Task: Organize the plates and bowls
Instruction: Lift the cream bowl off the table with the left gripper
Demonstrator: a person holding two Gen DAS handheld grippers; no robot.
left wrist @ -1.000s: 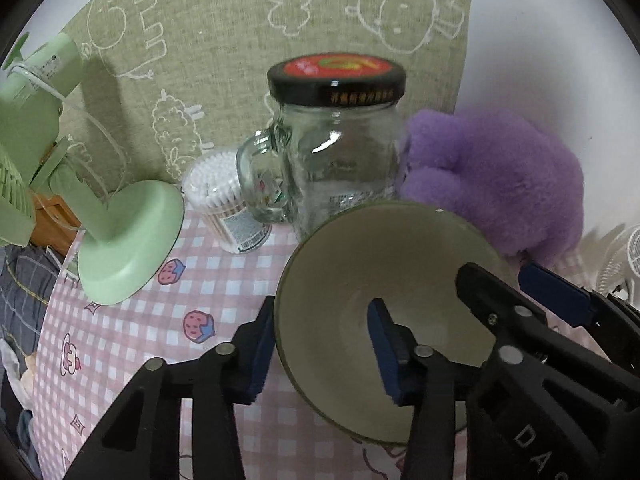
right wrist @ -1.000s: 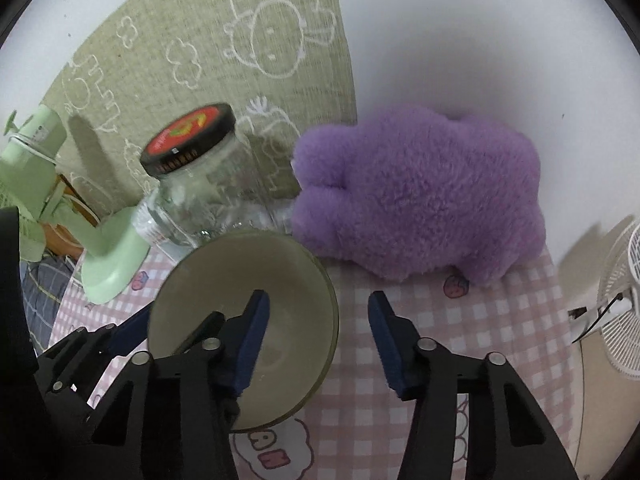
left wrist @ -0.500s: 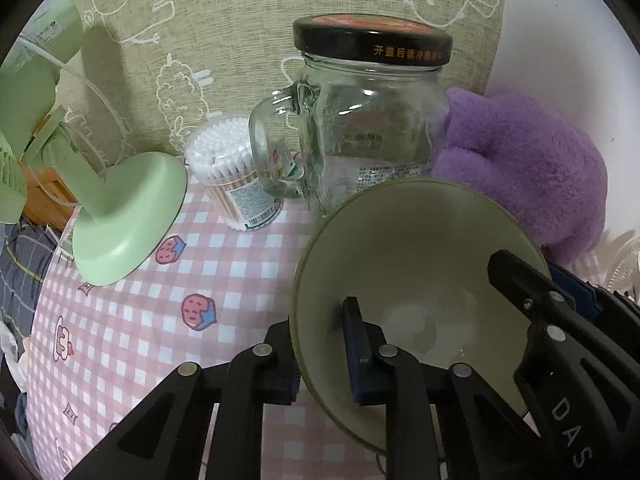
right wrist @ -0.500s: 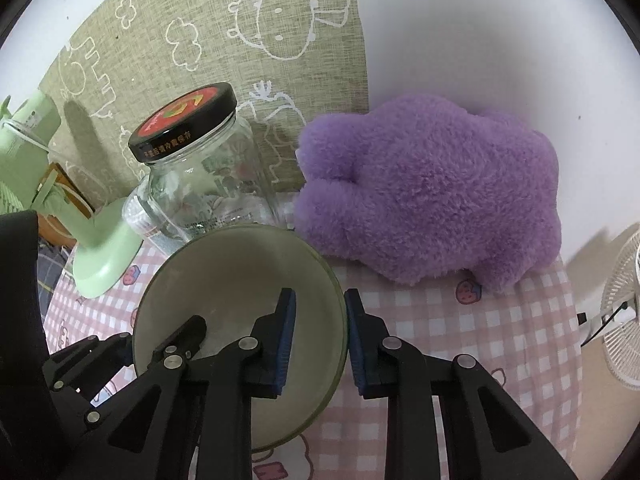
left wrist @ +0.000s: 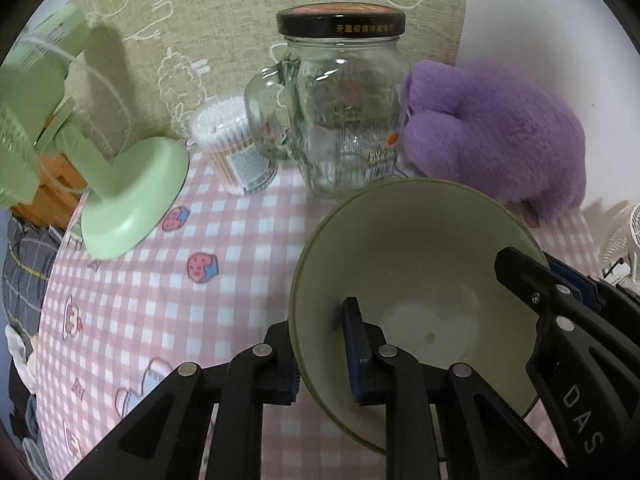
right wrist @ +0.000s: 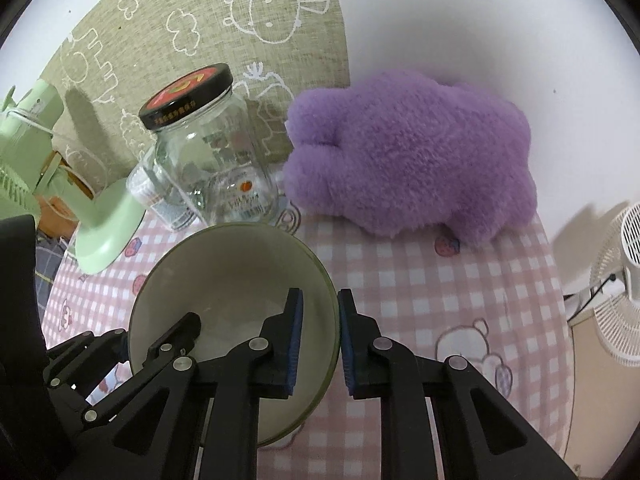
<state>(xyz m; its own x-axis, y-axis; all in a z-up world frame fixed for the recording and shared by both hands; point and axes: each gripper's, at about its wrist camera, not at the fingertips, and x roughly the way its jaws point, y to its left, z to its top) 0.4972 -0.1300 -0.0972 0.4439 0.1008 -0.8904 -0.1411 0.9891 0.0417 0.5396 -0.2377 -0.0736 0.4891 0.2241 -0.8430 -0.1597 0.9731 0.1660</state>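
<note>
**Bowl gripped on both sides, nothing sorted yet**

The green bowl (left wrist: pixel 416 280) sits toward the near right of the pink checked tablecloth (left wrist: pixel 160 280), just in front of the glass jar (left wrist: pixel 344 120) and near the purple plush toy (right wrist: pixel 408 160). Both tools have it by the rim. The left gripper (left wrist: pixel 320 356) is clamped on the bowl's left wall, one pad inside and one outside. The right gripper (right wrist: pixel 320 344) has just been closing, and its pads now pinch the right-hand rim the same way.

As for progress, I judge this an early point: the bowl is seized on opposite sides, but no plate, stack or rack shows in either view, so where it belongs is unknown. Lifting, carrying and setting down all look to be left.

The bowl is round, so it has no long axis across the table; its own axis runs through the mouth. That mouth opens upward and leans toward the cameras. Whether its foot rests on the cloth I cannot tell, since the bowl's own body hides its underside.
</note>
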